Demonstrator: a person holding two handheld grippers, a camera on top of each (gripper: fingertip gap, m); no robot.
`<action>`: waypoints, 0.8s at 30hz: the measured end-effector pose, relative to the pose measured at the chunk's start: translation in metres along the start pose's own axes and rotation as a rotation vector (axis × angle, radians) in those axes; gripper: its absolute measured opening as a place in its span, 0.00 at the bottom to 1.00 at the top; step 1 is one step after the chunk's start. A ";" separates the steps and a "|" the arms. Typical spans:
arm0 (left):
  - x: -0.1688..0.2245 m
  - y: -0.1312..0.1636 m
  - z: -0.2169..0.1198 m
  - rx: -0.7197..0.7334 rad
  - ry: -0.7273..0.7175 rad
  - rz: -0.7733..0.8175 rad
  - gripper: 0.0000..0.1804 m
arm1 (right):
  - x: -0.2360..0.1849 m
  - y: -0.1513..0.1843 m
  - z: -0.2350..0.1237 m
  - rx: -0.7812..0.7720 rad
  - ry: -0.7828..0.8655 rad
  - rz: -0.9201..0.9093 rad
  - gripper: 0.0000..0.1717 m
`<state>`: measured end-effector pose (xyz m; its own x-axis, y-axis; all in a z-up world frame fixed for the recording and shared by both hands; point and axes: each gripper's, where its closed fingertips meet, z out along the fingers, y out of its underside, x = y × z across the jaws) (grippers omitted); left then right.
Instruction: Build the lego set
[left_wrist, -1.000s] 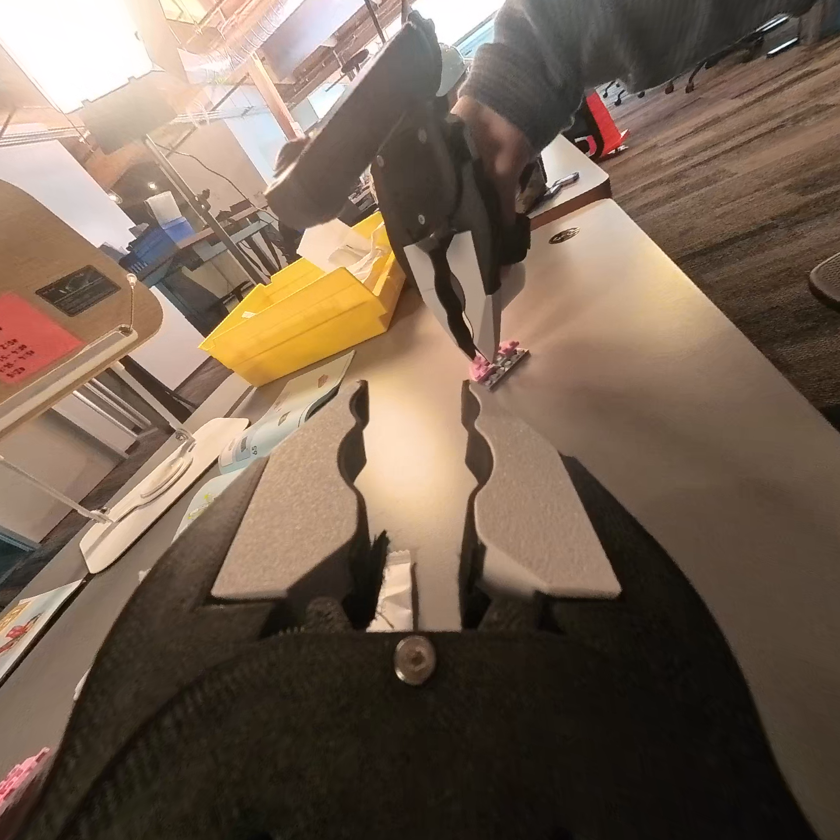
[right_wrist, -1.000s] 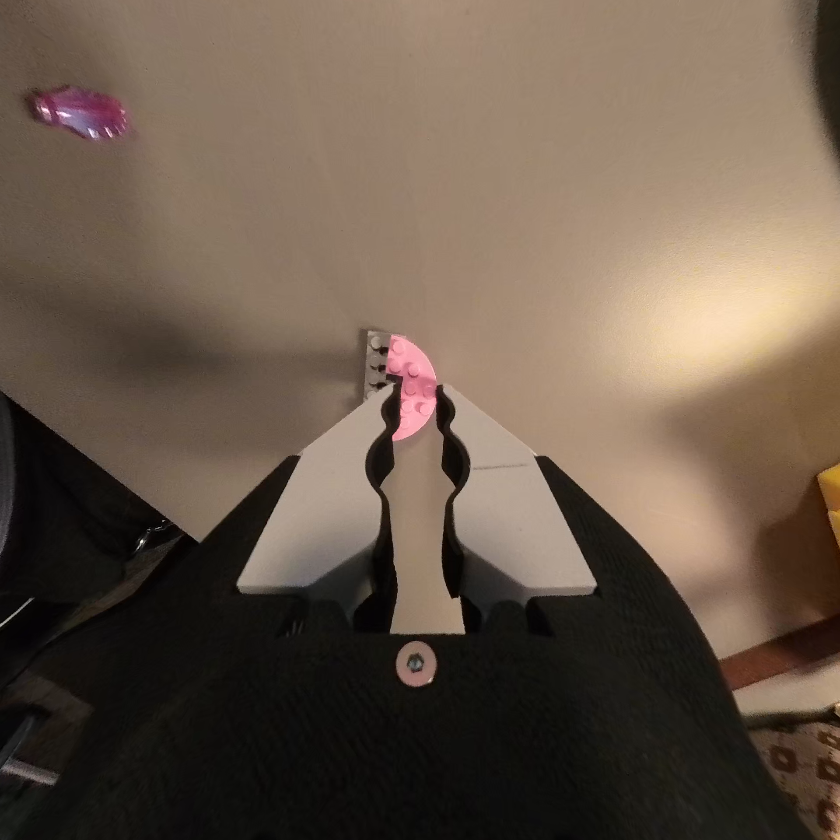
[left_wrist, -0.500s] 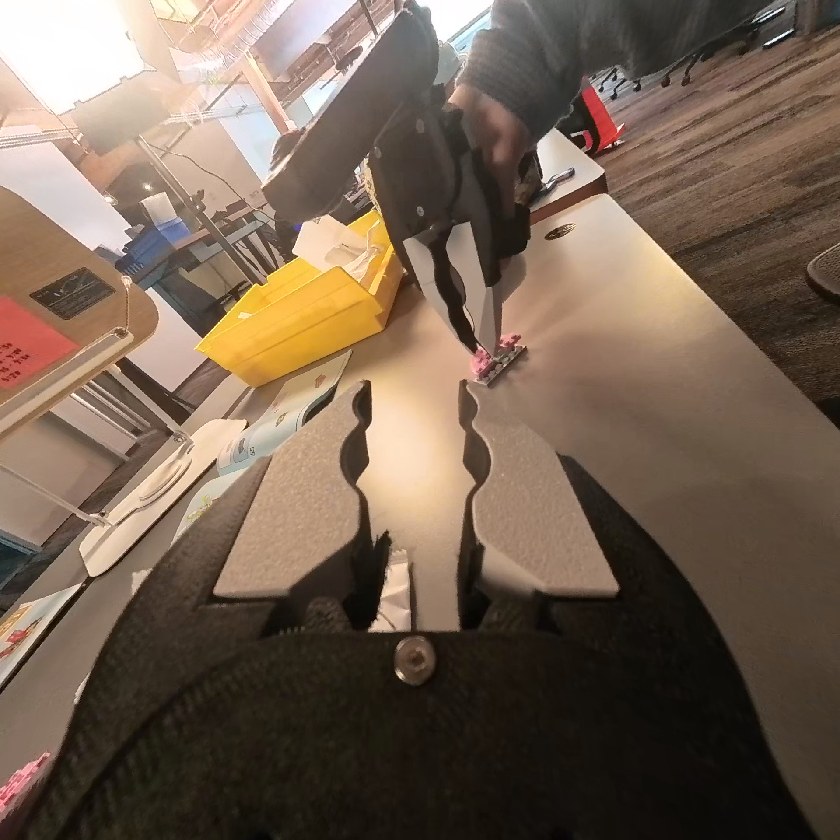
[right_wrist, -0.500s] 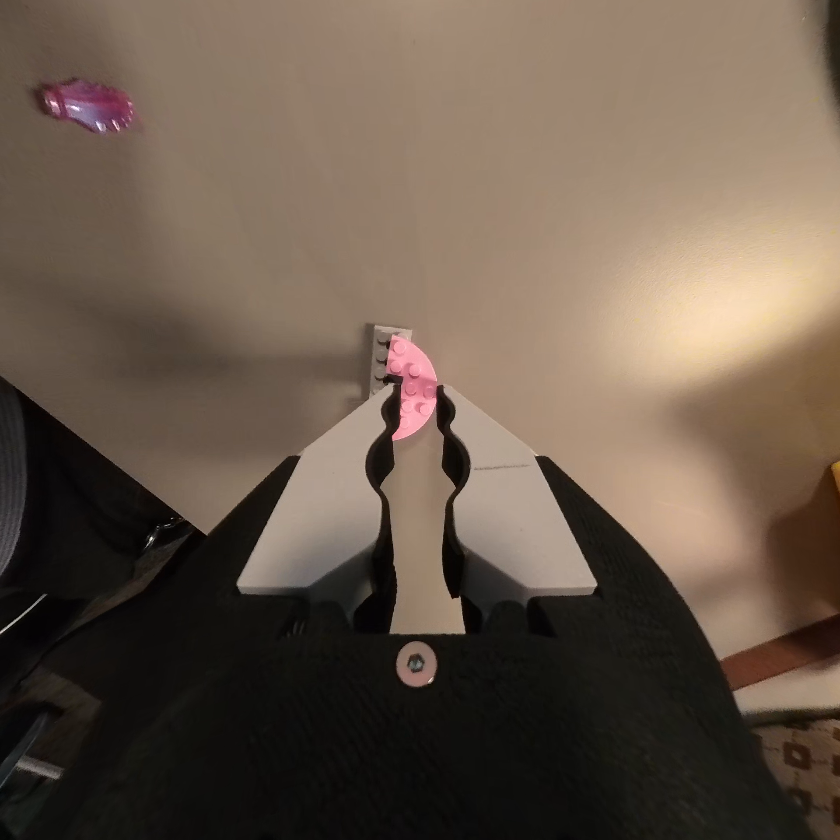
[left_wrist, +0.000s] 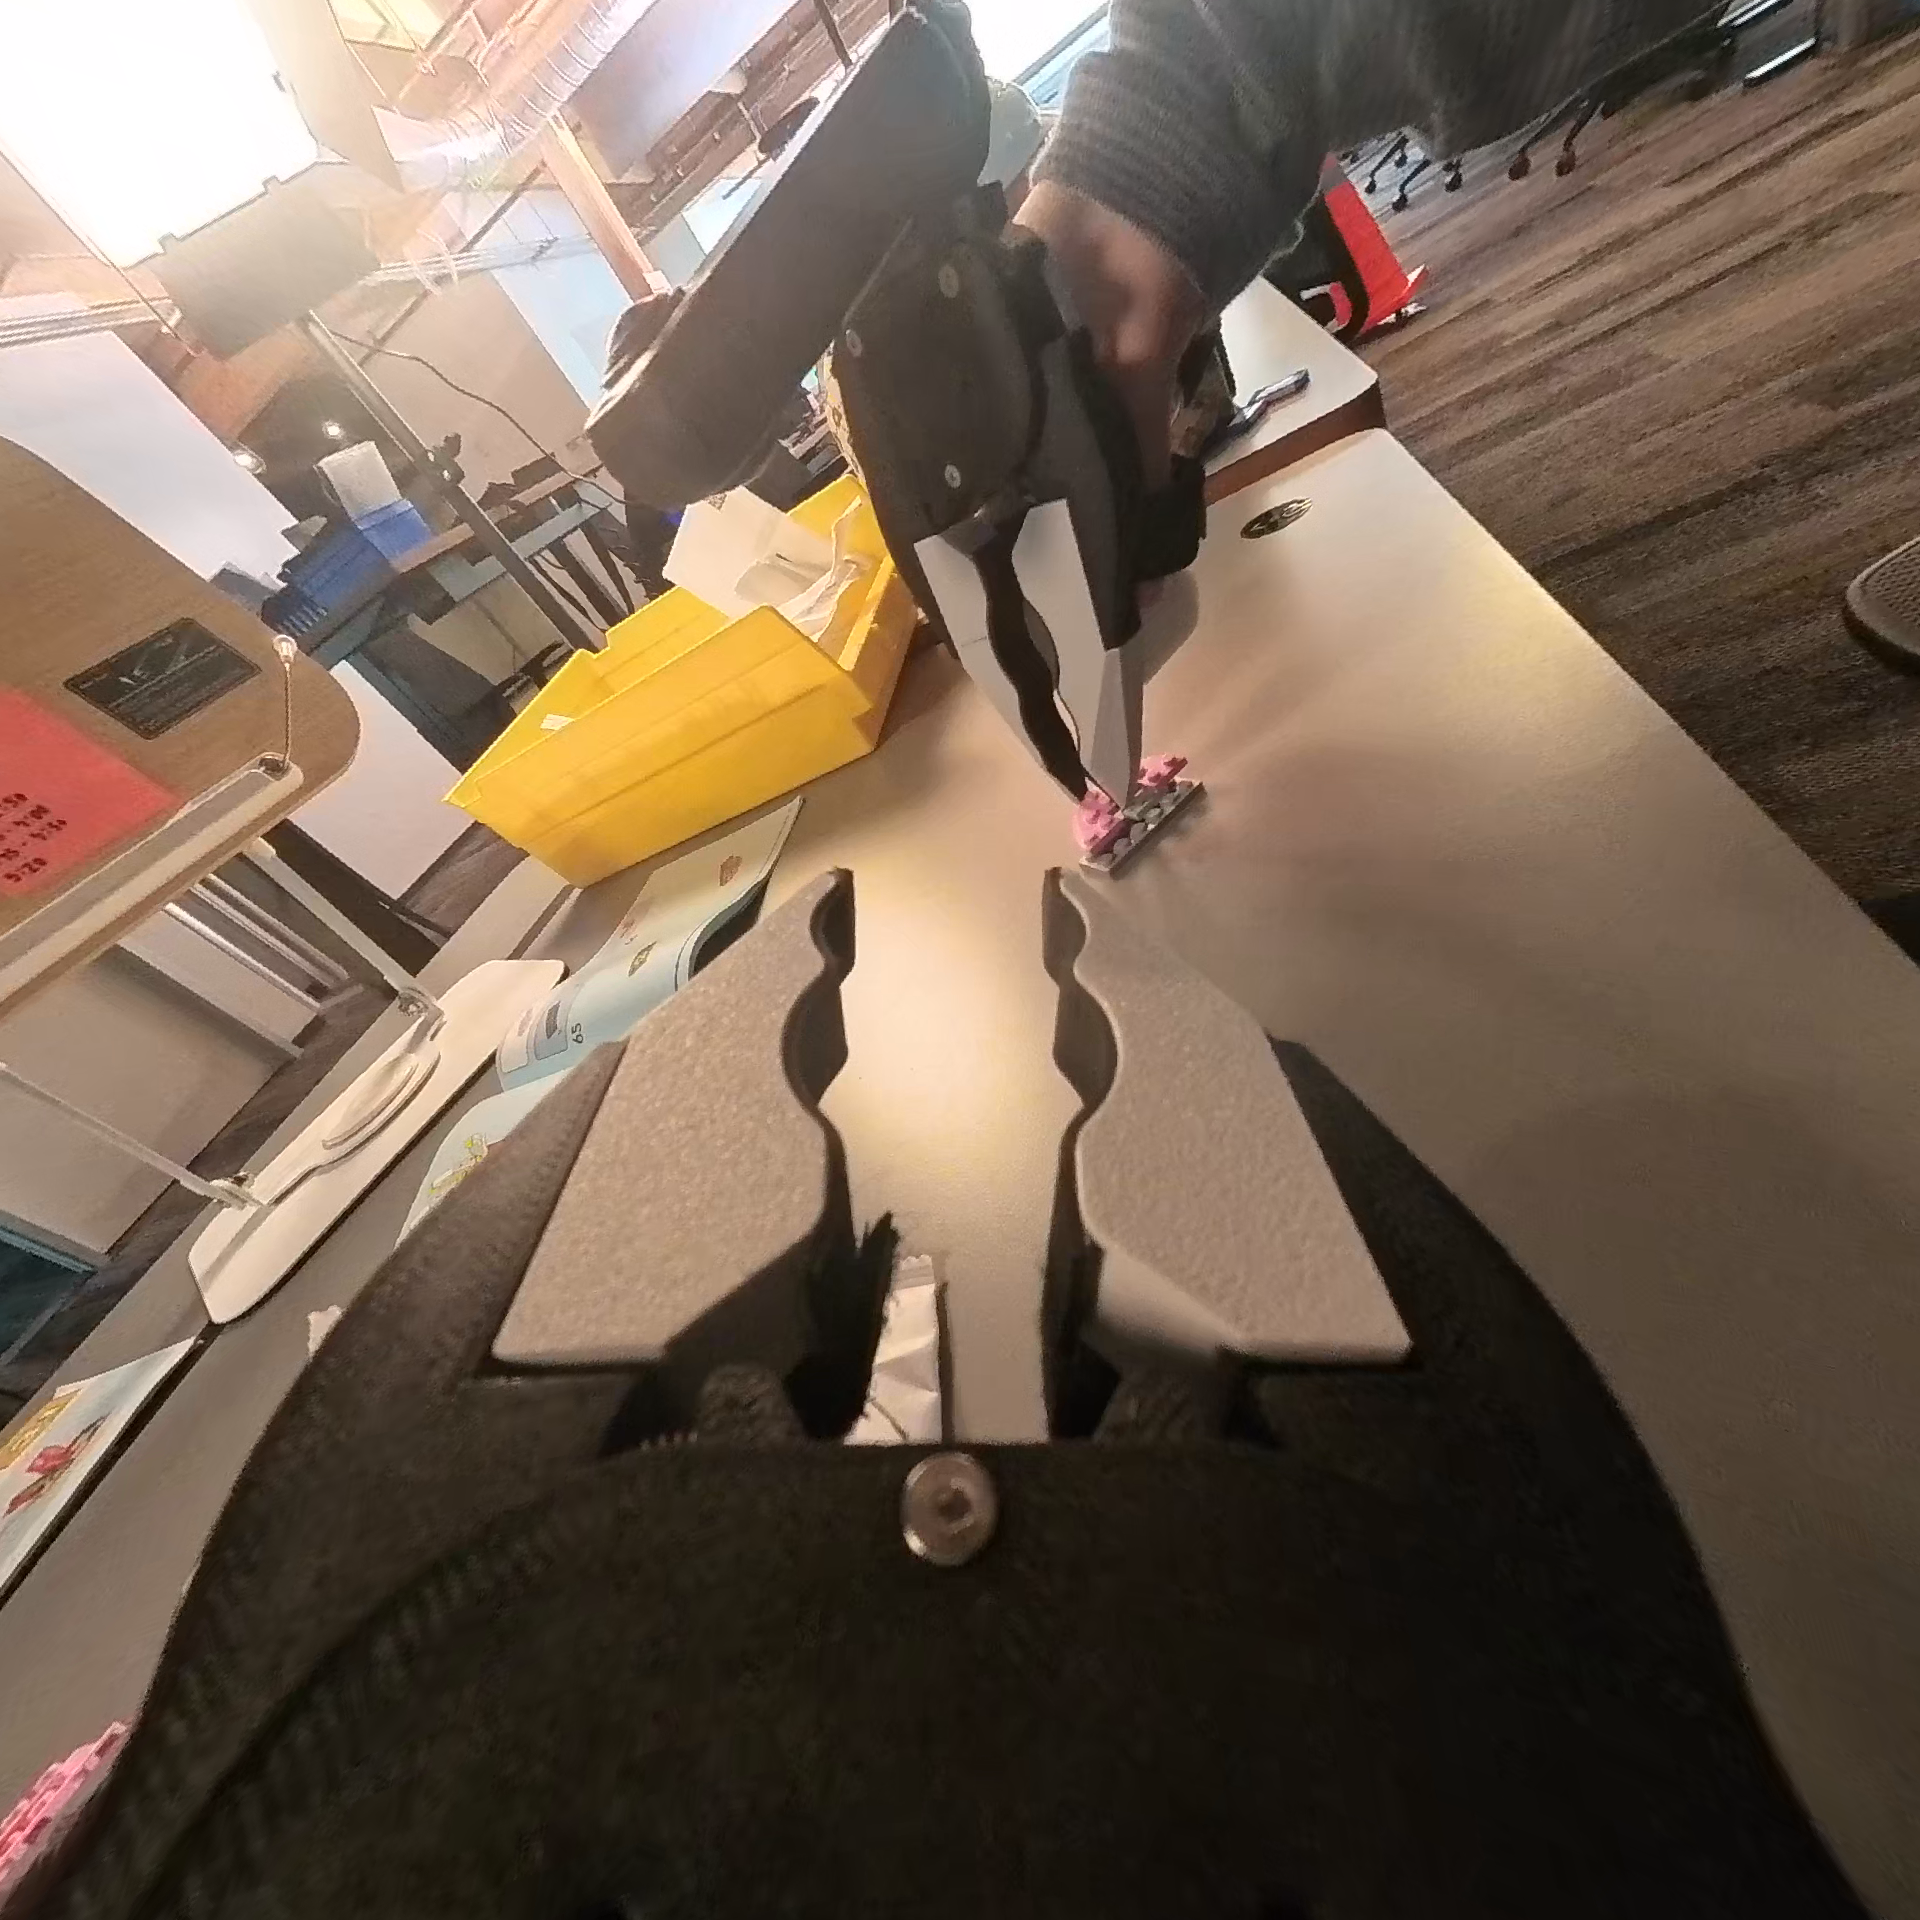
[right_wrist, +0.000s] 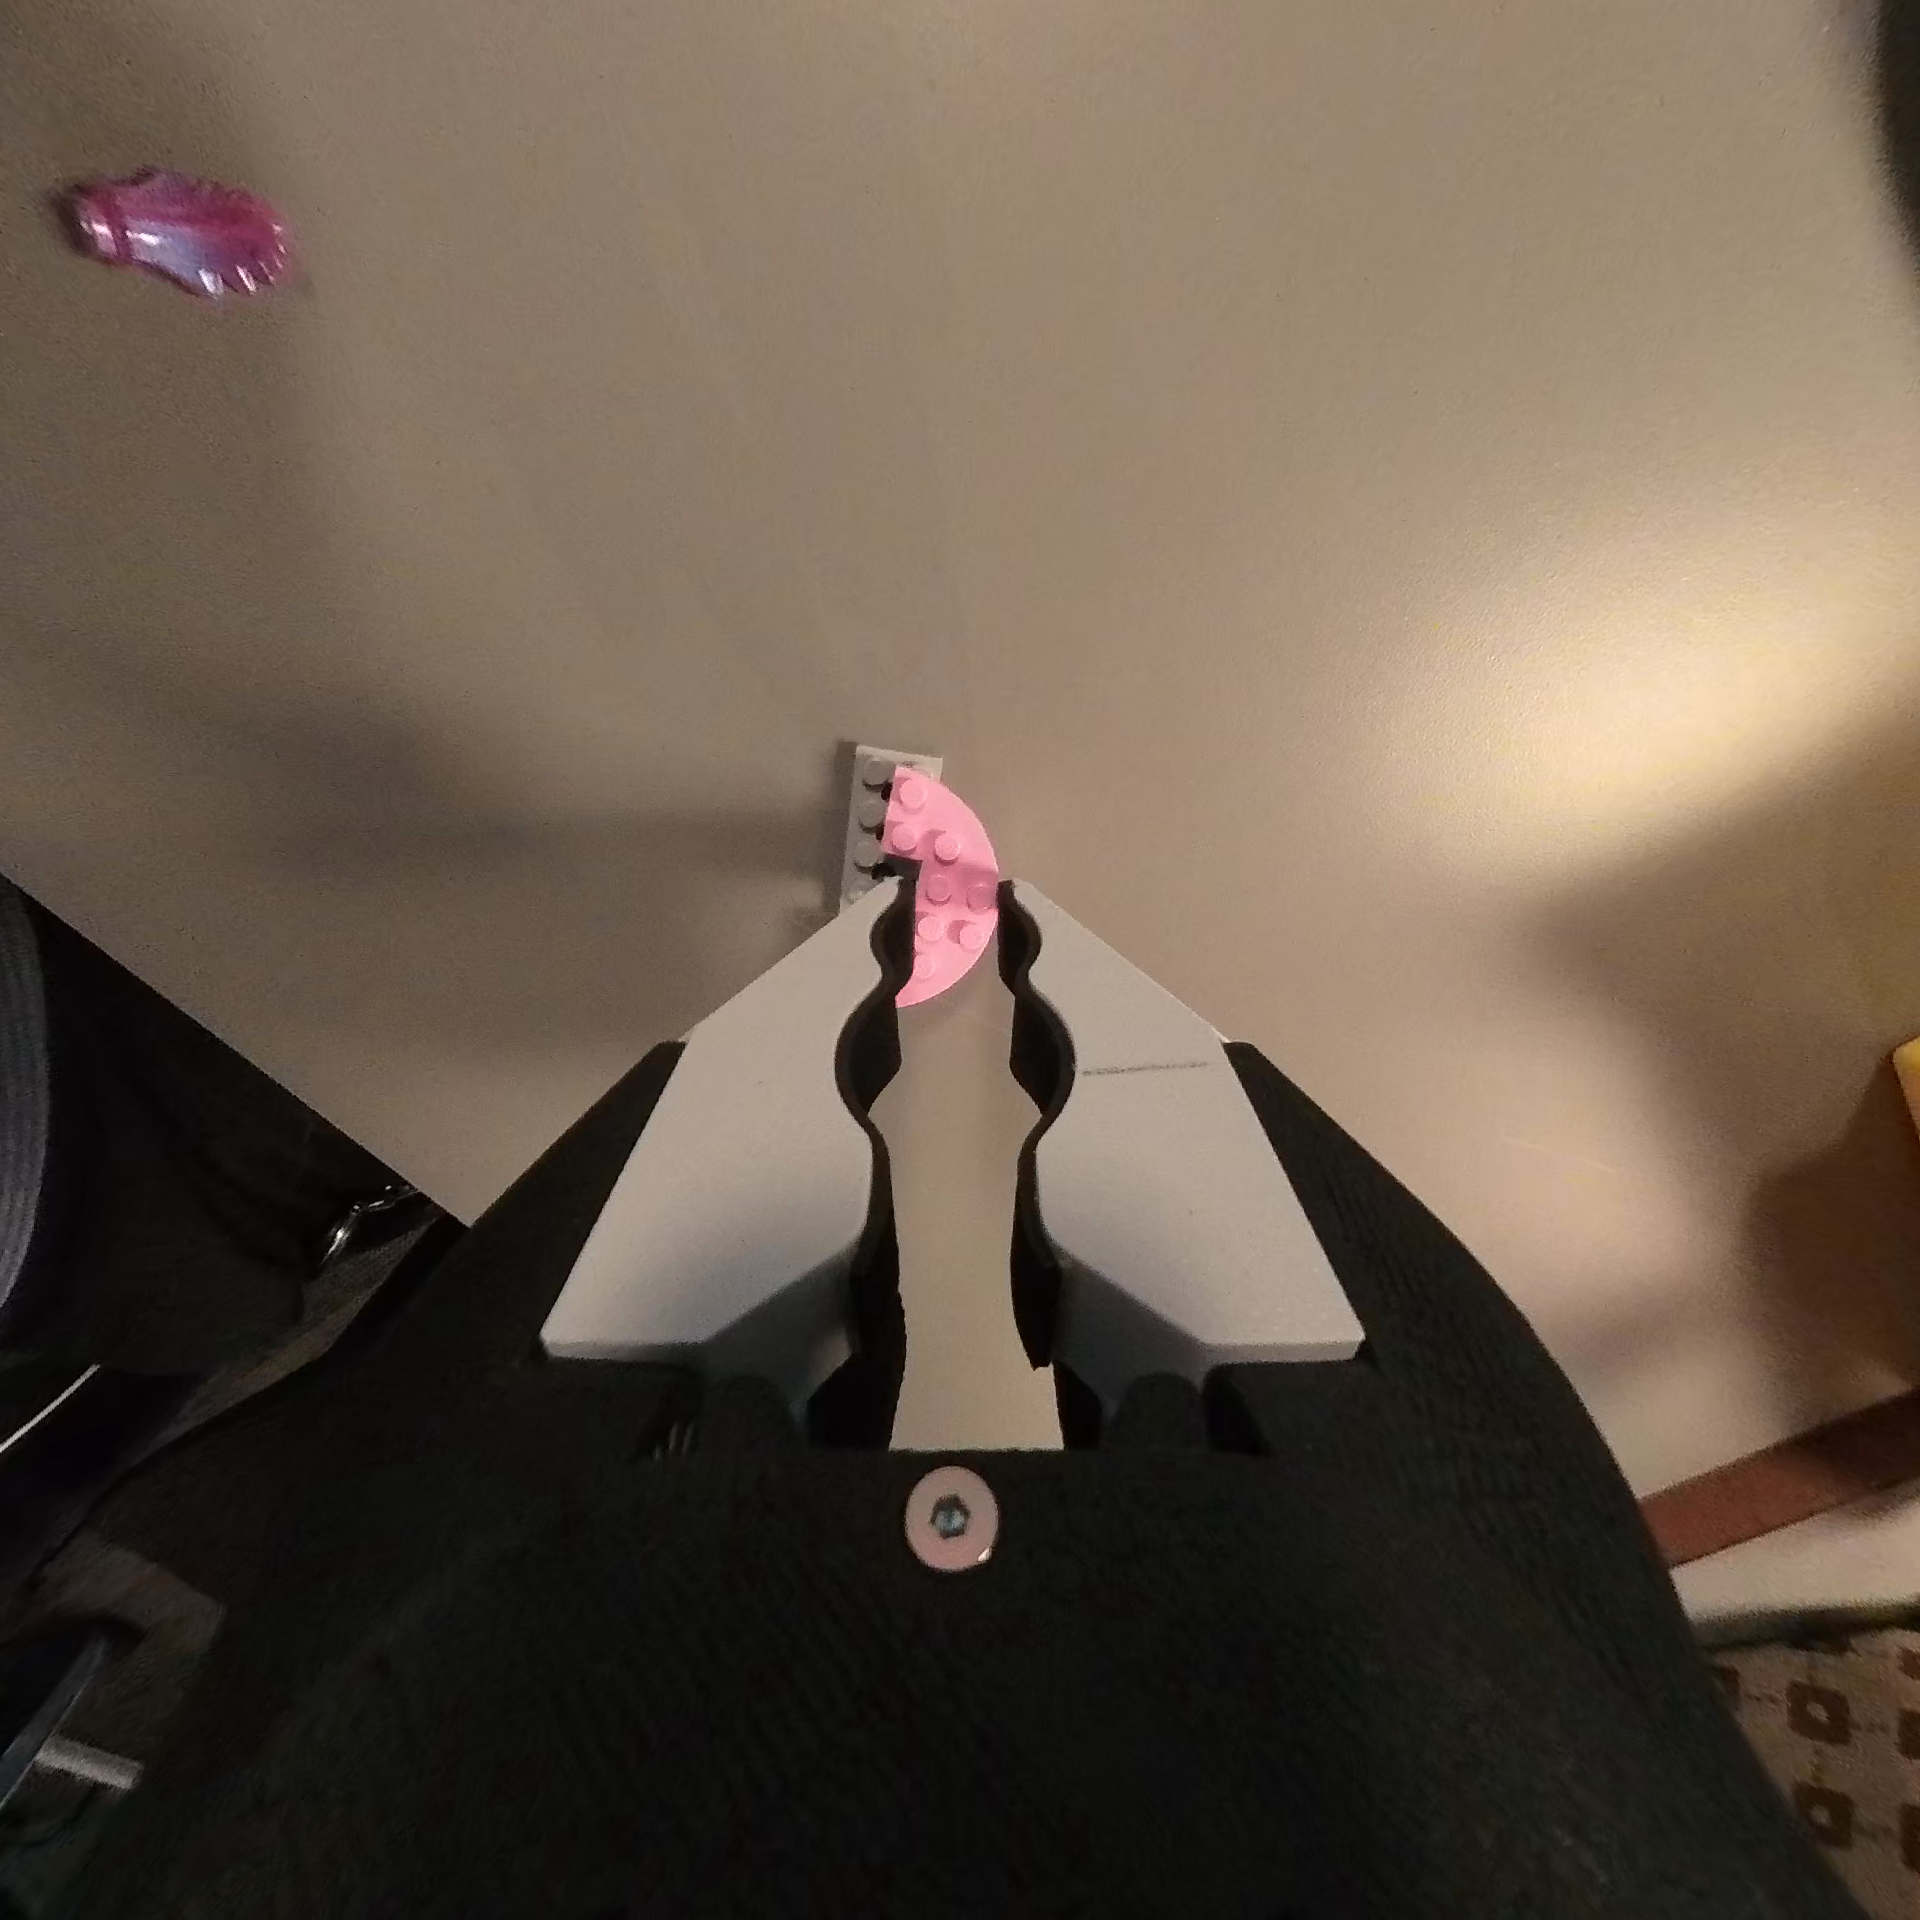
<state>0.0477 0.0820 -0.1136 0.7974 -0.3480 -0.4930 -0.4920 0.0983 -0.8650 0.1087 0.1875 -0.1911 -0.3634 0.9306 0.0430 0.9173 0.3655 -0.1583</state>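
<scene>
- Two hand-held tools were in view. The left tool (left_wrist: 948, 883) hung low over the pale, smooth table (left_wrist: 1455, 935) with its two grey fingers spread and nothing between them.
- The right tool (right_wrist: 945, 894), held by a hand (left_wrist: 1117, 281) in a grey knitted sleeve, pointed steeply down and was closed on one pink half-round studded plastic plate (right_wrist: 943, 883), both fingertips against its edges.
- That pink plate sat on one thin grey studded plastic strip (right_wrist: 860, 831) lying flat on the table; in the right wrist view the plate's straight edge and the strip's long axis both ran away from the camera, the curved edge facing right.
- One translucent pink leaf-shaped plastic piece (right_wrist: 182, 234) lay well apart, at the upper left of that view.
- One yellow plastic bin (left_wrist: 686, 717) with white papers inside stood on the table beyond the left tool, with one open printed booklet (left_wrist: 634, 966) near it.
- One pink studded piece (left_wrist: 52, 1797) showed at the lower left edge.
- Around the table lay dark carpet (left_wrist: 1662, 312) and an open workroom with brightly lit windows.
</scene>
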 end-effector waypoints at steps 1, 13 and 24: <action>0.000 0.000 0.000 -0.001 0.001 0.001 0.19 | 0.000 0.000 0.000 0.001 0.000 0.002 0.08; 0.001 0.000 0.000 -0.003 0.002 0.011 0.18 | 0.001 0.004 -0.001 -0.005 0.005 0.015 0.08; 0.001 0.001 0.001 -0.005 0.004 0.017 0.18 | -0.004 0.007 -0.001 -0.013 -0.012 0.022 0.09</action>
<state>0.0489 0.0822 -0.1149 0.7875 -0.3500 -0.5073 -0.5072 0.0996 -0.8561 0.1164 0.1865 -0.1911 -0.3453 0.9381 0.0280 0.9270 0.3456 -0.1460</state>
